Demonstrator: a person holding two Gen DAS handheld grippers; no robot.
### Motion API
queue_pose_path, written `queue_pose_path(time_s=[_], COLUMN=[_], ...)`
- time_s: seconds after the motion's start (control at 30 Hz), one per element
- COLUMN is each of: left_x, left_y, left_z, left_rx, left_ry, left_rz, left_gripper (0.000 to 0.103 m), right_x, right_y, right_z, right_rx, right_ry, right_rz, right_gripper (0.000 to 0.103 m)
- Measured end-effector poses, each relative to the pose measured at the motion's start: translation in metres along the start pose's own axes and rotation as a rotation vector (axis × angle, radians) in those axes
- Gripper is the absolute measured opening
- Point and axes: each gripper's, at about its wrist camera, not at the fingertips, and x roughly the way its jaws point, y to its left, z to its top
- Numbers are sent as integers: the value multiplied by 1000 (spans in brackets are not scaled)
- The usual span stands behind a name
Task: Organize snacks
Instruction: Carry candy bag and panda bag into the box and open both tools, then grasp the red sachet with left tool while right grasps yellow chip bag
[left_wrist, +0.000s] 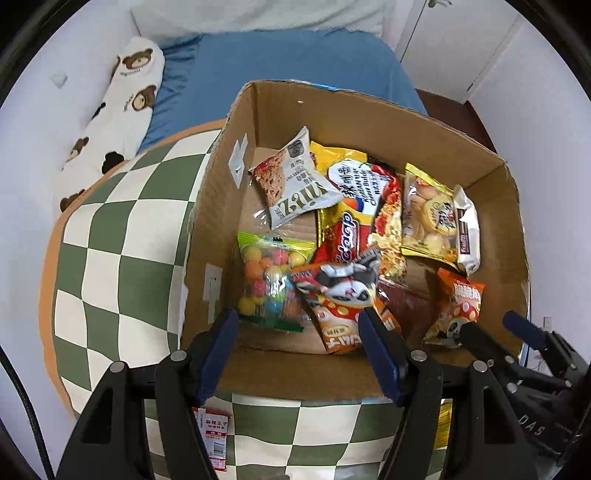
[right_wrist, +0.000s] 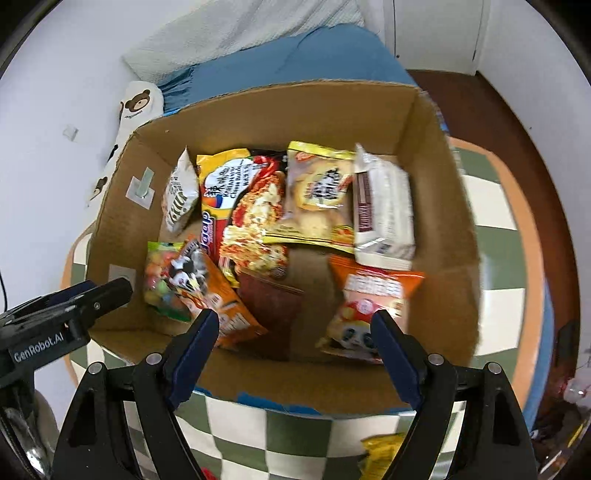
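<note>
An open cardboard box on a green-and-white checkered cushion holds several snack packets: a candy bag, an orange panda packet, a noodle pack, a biscuit bag and a small orange panda packet. My left gripper is open and empty over the box's near wall. My right gripper is open and empty just above the near right of the box; it shows in the left wrist view.
A red packet and a yellow packet lie on the checkered cushion in front of the box. A bear-print pillow and blue bedding lie behind. Wooden floor is to the right.
</note>
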Motion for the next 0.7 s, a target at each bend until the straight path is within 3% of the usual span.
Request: queue_pose_path(time_s=[0.3, 0.7], left_x=[-38, -107], left_y=[-6, -12], left_z=[-23, -64], left_rx=[6, 44], left_ry=[-151, -336], left_rz=[32, 35], left_gripper=[66, 66], right_x=[-52, -114], right_y=[6, 14], right_z=[-25, -60], right_rx=[-46, -59], right_ry=[-151, -285], right_rz=[-50, -29], right_gripper=[87, 87])
